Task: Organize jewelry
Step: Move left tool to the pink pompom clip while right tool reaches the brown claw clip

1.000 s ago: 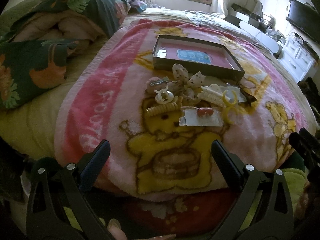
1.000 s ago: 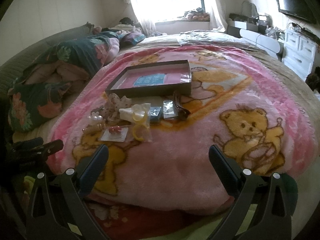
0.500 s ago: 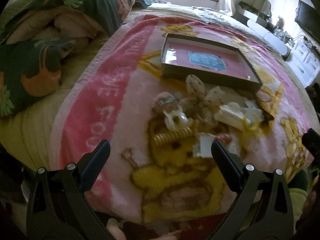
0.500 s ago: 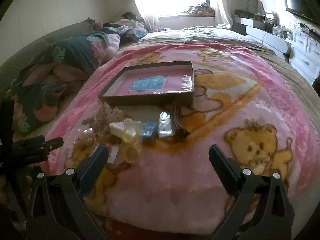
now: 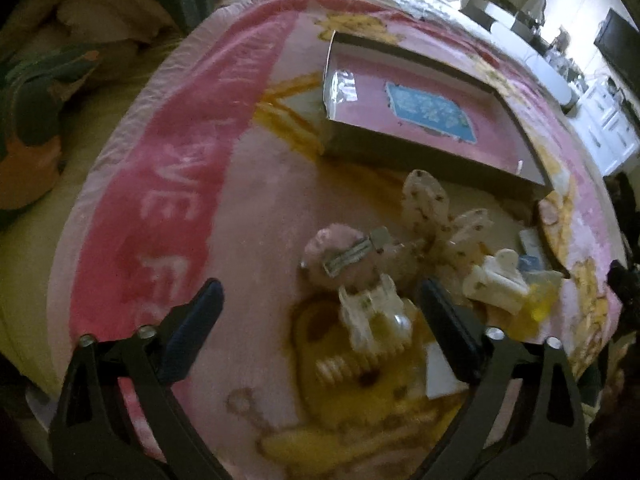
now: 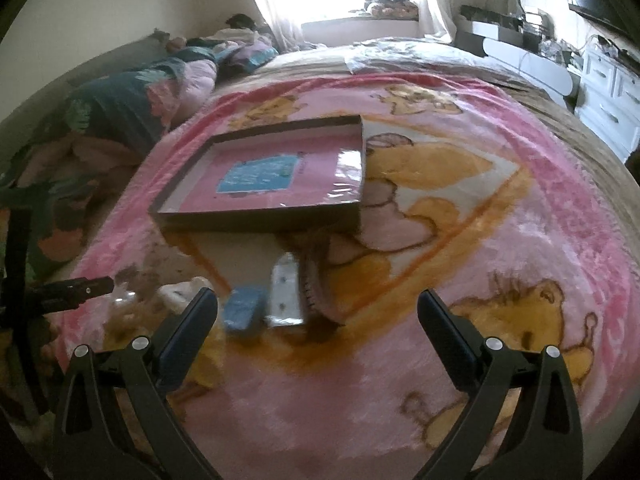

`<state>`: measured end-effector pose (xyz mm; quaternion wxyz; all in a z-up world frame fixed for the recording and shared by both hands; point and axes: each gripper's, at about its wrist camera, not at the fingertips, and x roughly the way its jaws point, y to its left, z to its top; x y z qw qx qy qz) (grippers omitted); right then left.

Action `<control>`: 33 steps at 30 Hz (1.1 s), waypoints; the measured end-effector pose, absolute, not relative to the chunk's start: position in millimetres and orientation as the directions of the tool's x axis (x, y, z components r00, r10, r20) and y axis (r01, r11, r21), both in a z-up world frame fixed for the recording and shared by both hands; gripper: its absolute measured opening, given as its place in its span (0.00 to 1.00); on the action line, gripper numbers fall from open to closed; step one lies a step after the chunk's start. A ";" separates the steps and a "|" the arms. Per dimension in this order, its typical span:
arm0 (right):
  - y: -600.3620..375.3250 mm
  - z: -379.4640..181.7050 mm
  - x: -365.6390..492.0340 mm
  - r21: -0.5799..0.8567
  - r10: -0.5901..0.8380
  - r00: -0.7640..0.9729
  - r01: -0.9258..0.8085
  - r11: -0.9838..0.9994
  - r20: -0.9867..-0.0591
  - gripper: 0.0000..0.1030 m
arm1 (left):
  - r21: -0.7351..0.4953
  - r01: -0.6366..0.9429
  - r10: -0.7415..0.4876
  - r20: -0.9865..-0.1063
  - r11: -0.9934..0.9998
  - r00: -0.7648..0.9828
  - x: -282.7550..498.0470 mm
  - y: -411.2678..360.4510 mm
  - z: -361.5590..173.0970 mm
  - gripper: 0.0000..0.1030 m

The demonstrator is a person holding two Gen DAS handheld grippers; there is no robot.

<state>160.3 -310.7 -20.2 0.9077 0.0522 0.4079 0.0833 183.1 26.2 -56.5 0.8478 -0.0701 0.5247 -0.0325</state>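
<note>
A shallow dark box (image 5: 424, 152) with a pink floor and a blue label lies on the pink bear blanket; it also shows in the right wrist view (image 6: 264, 216). In front of it lies a heap of hair accessories: a pink puff with a metal clip (image 5: 344, 258), a white claw clip (image 5: 372, 316), a cream claw clip (image 5: 496, 284), a spotted bow (image 5: 428, 204), a yellow ring (image 5: 536, 308). My left gripper (image 5: 320, 320) is open just above the white claw clip. My right gripper (image 6: 318, 320) is open over a blue packet (image 6: 244, 310), a clear packet (image 6: 286, 296) and a dark comb (image 6: 316, 292).
Bedding and a floral quilt (image 6: 100, 120) are piled along the left of the bed. White drawers (image 6: 612, 84) and a TV stand at the right. The left gripper's finger shows in the right wrist view (image 6: 72, 292).
Both grippers have moved forward and down toward the heap of accessories. The left now hangs over the white claw clip, the right over the packets and comb. Both stay open.
</note>
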 end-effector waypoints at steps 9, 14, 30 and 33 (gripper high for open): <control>-316.2 -40.8 187.7 0.166 0.193 0.616 -0.101 0.981 -0.763 0.96 | -0.228 0.026 -0.220 -0.895 0.973 0.389 207.4 28.2 -80.4 0.47; -314.1 -57.2 202.4 0.189 0.217 0.570 -0.109 0.976 -0.792 0.96 | -0.240 0.074 -0.250 -0.885 0.968 0.392 213.2 25.3 -81.9 0.26; -308.0 -92.3 251.7 0.319 0.325 0.461 -0.095 0.943 -0.825 0.47 | -0.230 0.087 -0.243 -0.854 0.969 0.460 219.7 43.5 -49.7 0.21; -319.4 -94.2 254.1 0.400 0.397 0.457 -0.096 0.911 -0.796 0.29 | -0.228 0.093 -0.245 -0.851 0.969 0.465 219.4 46.2 -44.1 0.21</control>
